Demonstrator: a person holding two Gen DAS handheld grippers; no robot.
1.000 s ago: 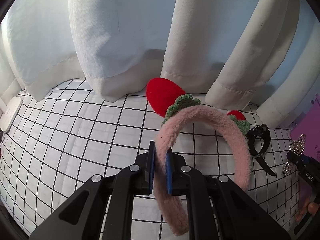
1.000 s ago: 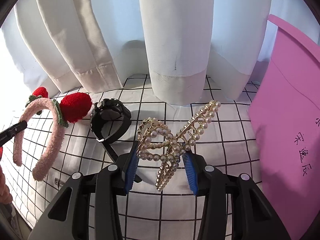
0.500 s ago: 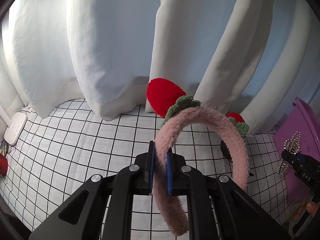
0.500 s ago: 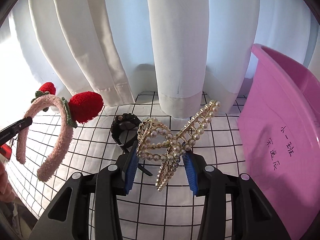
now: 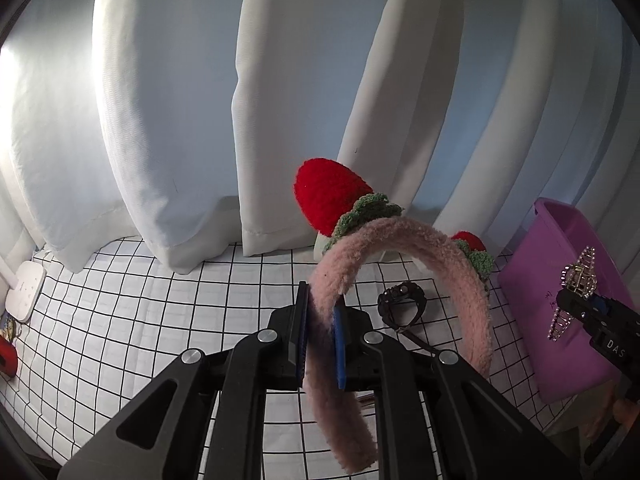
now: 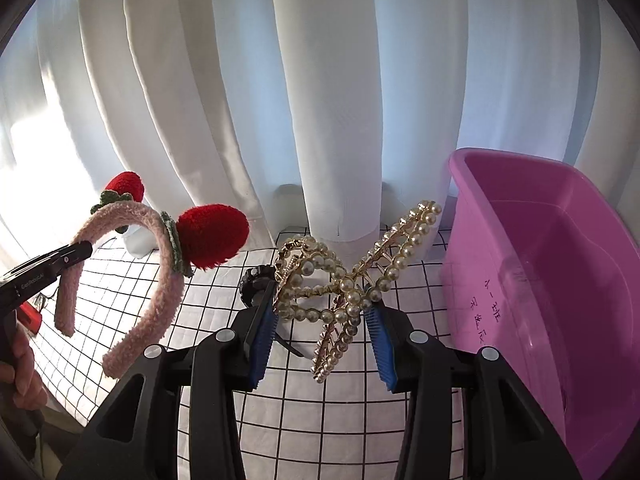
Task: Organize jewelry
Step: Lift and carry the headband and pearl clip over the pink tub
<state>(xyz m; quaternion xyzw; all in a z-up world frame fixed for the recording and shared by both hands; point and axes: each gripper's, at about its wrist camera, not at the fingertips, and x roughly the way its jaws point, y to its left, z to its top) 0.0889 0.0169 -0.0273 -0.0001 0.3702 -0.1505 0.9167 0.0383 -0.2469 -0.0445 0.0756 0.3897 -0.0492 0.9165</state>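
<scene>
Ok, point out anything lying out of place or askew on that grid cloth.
One thing: the black watch lies loose on the checked cloth, outside the pink bin, strap trailing crookedly. The headband and pearl clip are gripped, not stray.

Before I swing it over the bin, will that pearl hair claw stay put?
Probably: the gold pearl-studded hair claw sits clamped between the right hand-held gripper's blue pads. Its round, glossy pearls look slippery, so it may pivot. The thin wire frame seems rigid but fragile.
</scene>
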